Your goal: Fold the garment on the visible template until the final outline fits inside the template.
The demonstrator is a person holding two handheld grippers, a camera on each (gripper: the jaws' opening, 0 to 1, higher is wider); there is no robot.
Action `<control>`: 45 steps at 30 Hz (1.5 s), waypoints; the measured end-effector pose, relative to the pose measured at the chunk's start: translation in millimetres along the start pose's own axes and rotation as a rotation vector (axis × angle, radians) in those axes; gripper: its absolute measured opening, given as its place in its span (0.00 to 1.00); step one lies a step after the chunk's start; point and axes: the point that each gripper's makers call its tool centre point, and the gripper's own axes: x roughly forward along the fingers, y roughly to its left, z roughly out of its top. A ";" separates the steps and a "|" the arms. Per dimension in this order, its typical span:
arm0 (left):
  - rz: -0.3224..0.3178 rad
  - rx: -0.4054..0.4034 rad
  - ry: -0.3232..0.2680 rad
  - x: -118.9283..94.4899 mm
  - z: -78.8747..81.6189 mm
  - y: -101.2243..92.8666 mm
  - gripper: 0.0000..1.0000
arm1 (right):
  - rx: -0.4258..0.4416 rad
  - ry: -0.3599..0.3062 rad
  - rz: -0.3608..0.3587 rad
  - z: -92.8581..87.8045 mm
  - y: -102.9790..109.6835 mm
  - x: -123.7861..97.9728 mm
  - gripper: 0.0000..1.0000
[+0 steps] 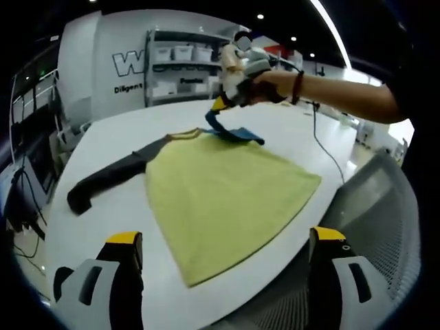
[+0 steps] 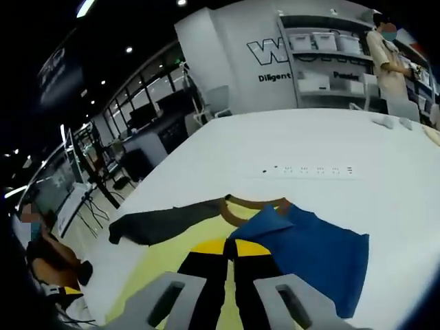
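Observation:
A yellow shirt (image 1: 220,192) lies flat on the white table (image 1: 124,130), hem towards me. Its dark grey sleeve (image 1: 110,175) stretches out to the left. My right gripper (image 1: 230,96), held in a hand, is above the collar end and shut on the blue sleeve (image 1: 234,130), lifting it off the table. In the right gripper view the jaws of that gripper (image 2: 230,246) are pressed together on the edge of the blue sleeve (image 2: 309,254), with the brown collar (image 2: 254,203) and grey sleeve (image 2: 165,223) just beyond. My left gripper (image 1: 225,237) is open, wide apart, over the hem.
A grey mesh chair (image 1: 385,206) stands at the table's near right edge. A black cable (image 1: 323,137) runs across the table's right side. Small dark marks (image 2: 309,169) dot the table beyond the collar. Shelves with white bins (image 2: 323,48) and a standing person (image 2: 385,48) are at the back.

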 end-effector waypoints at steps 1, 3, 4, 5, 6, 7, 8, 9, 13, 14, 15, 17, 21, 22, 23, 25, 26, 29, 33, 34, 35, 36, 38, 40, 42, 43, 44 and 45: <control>0.000 0.003 0.002 0.1 -0.3 0.1 0.99 | -0.013 0.003 0.004 -0.8 4.9 1.6 0.00; 0.001 0.003 0.003 0.1 -0.7 0.6 0.99 | -0.035 0.009 0.008 -1.9 11.7 4.0 0.00; 0.000 0.002 0.001 0.1 -0.6 0.7 0.99 | -0.041 0.010 0.015 -2.2 15.5 5.0 0.00; -0.002 0.001 -0.003 0.0 -0.1 0.5 0.99 | -0.047 0.013 0.022 -2.6 19.0 5.9 0.00; -0.001 0.000 -0.005 0.0 0.1 0.5 0.99 | -0.056 0.016 0.029 -4.0 24.1 6.4 0.00; -0.002 -0.001 -0.006 0.0 0.1 0.7 0.99 | -0.062 0.017 0.030 -4.8 27.1 6.7 0.00; -0.002 -0.001 -0.005 0.1 -0.2 0.6 0.99 | -0.072 0.019 0.032 -5.5 29.7 7.5 0.00; -0.003 0.000 -0.004 0.1 -0.5 0.7 0.99 | -0.081 0.023 0.033 -6.5 31.6 8.1 0.00; -0.003 0.000 -0.003 0.3 -1.3 0.7 0.99 | -0.097 0.030 0.046 -8.8 42.0 12.8 0.00; -0.003 0.001 -0.002 0.5 -1.6 0.6 0.99 | -0.104 0.033 0.053 -9.5 45.8 14.2 0.00; -0.004 0.001 0.000 0.6 -1.9 0.4 0.99 | -0.108 0.034 0.055 -9.6 48.3 14.9 0.00; -0.004 0.003 -0.001 0.8 -1.8 -0.1 0.99 | -0.124 0.037 0.060 -9.8 54.2 16.9 0.00; -0.003 0.001 -0.001 0.9 -1.9 -0.1 0.99 | -0.145 0.040 0.081 -10.0 67.8 21.5 0.00; -0.002 0.000 0.001 0.8 -2.1 0.0 0.99 | -0.152 0.042 0.085 -10.6 70.9 22.2 0.00; -0.002 0.001 0.001 0.8 -2.1 0.0 0.99 | -0.159 0.043 0.087 -11.1 73.3 22.7 0.00; -0.002 0.002 0.003 0.7 -2.5 0.2 0.98 | -0.180 0.045 0.093 -12.4 79.3 24.3 0.00; 0.000 0.002 0.006 0.6 -3.0 0.4 0.98 | -0.187 0.050 0.098 -13.8 82.2 24.8 0.00; 0.003 0.003 0.010 0.2 -4.2 1.3 0.98 | -0.249 0.063 0.105 -19.6 91.0 26.2 0.00; 0.002 0.000 0.007 -0.1 -4.0 0.9 0.98 | -0.299 0.088 0.119 -29.9 100.9 29.5 0.00; 0.003 0.001 0.007 0.0 -4.1 0.8 0.98 | -0.304 0.092 0.122 -31.6 102.9 29.9 0.00; 0.002 0.001 0.007 0.1 -4.3 0.7 0.98 | -0.312 0.092 0.124 -32.9 104.8 30.2 0.00; 0.001 0.001 0.011 0.1 -4.8 0.6 0.98 | -0.326 0.097 0.129 -35.9 108.0 30.6 0.00; 0.002 0.005 0.012 0.1 -4.9 0.8 0.98 | -0.353 0.104 0.133 -40.6 112.6 31.3 0.00; 0.002 0.006 0.012 0.1 -4.6 0.8 0.98 | -0.376 0.110 0.136 -46.0 117.4 31.2 0.00; 0.003 0.004 0.011 0.1 -4.5 1.0 0.98 | -0.399 0.121 0.138 -51.5 120.1 32.9 0.00; 0.002 0.005 0.011 0.1 -4.7 0.9 0.98 | -0.412 0.125 0.139 -53.5 120.9 33.6 0.00; 0.001 0.004 0.012 0.1 -4.9 0.9 0.97 | -0.421 0.127 0.137 -55.6 121.6 33.8 0.00; 0.002 0.002 0.011 0.1 -5.0 0.9 0.98 | -0.428 0.131 0.133 -58.4 122.3 34.4 0.00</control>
